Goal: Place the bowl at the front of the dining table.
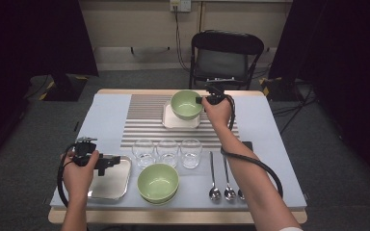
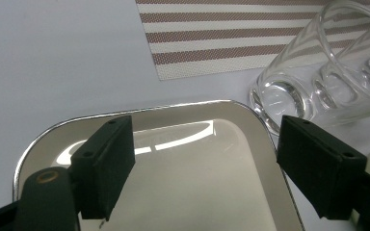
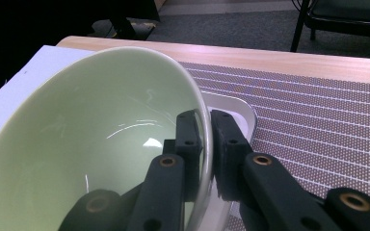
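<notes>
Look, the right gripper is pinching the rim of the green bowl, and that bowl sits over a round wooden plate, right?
Not quite. The right gripper does pinch the rim of the green bowl, one of its jaws inside and one outside, but what lies under the bowl is a square metal tray on the striped mat, not a round wooden plate. The right gripper view shows its rounded shiny corner.

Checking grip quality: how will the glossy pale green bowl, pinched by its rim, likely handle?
The glossy pale green bowl looks rigid and probably slippery. The right gripper pinches one rim edge, so it may tilt. Likely breakable over the small metal tray.
</notes>
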`<state>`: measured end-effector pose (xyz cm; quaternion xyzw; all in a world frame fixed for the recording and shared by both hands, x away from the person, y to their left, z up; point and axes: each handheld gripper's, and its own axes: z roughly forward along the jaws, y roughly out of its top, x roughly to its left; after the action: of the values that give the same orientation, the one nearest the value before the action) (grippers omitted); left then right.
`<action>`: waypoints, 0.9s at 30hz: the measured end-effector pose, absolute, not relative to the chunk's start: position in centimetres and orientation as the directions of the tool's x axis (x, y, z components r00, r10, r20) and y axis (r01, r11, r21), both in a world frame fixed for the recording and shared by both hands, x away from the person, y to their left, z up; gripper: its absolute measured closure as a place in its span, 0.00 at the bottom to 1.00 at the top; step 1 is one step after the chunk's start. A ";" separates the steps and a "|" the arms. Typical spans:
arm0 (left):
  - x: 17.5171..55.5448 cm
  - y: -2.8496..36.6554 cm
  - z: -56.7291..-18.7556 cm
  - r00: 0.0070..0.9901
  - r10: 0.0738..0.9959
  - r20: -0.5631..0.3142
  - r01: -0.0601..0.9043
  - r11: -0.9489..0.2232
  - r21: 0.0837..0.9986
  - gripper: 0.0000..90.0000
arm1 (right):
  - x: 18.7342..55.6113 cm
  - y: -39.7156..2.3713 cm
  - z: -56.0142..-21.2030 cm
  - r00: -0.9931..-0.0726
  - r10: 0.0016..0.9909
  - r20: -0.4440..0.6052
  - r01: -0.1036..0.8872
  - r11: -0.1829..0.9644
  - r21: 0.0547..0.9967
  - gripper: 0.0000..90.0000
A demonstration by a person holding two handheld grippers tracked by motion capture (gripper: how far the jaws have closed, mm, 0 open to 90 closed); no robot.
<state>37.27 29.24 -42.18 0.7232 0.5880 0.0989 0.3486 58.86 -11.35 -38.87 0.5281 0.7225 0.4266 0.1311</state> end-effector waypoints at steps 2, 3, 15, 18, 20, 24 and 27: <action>37.3 29.2 -42.2 0.290 0.918 -0.268 0.782 -0.066 0.620 0.24 | 58.9 -11.4 -38.9 -0.408 0.875 0.261 0.650 0.078 0.756 0.92; 37.3 29.2 -42.2 0.290 0.918 -0.269 0.782 -0.066 0.619 0.24 | 58.9 -11.4 -38.9 -0.406 0.876 0.260 0.649 0.077 0.757 0.92; 37.2 29.4 -42.0 0.284 0.920 -0.269 0.780 -0.058 0.624 0.24 | 59.3 -11.2 -39.0 -0.404 0.875 0.265 0.652 0.073 0.755 0.92; 37.2 29.4 -42.0 0.286 0.920 -0.268 0.779 -0.060 0.624 0.24 | 59.4 -11.1 -39.0 -0.408 0.874 0.264 0.651 0.076 0.756 0.92; 37.2 29.4 -42.1 0.287 0.919 -0.269 0.780 -0.060 0.623 0.24 | 59.4 -10.9 -39.1 -0.408 0.874 0.264 0.652 0.076 0.754 0.92; 37.2 29.4 -42.1 0.286 0.919 -0.270 0.782 -0.061 0.621 0.24 | 59.5 -10.8 -39.2 -0.408 0.874 0.266 0.654 0.077 0.753 0.92; 37.2 29.4 -42.1 0.288 0.918 -0.272 0.781 -0.061 0.621 0.24 | 59.6 -10.7 -39.3 -0.408 0.875 0.262 0.654 0.079 0.752 0.92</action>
<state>37.24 29.40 -42.14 0.7217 0.5887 0.0979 0.3506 59.63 -10.72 -39.32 0.5286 0.7231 0.4253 0.1295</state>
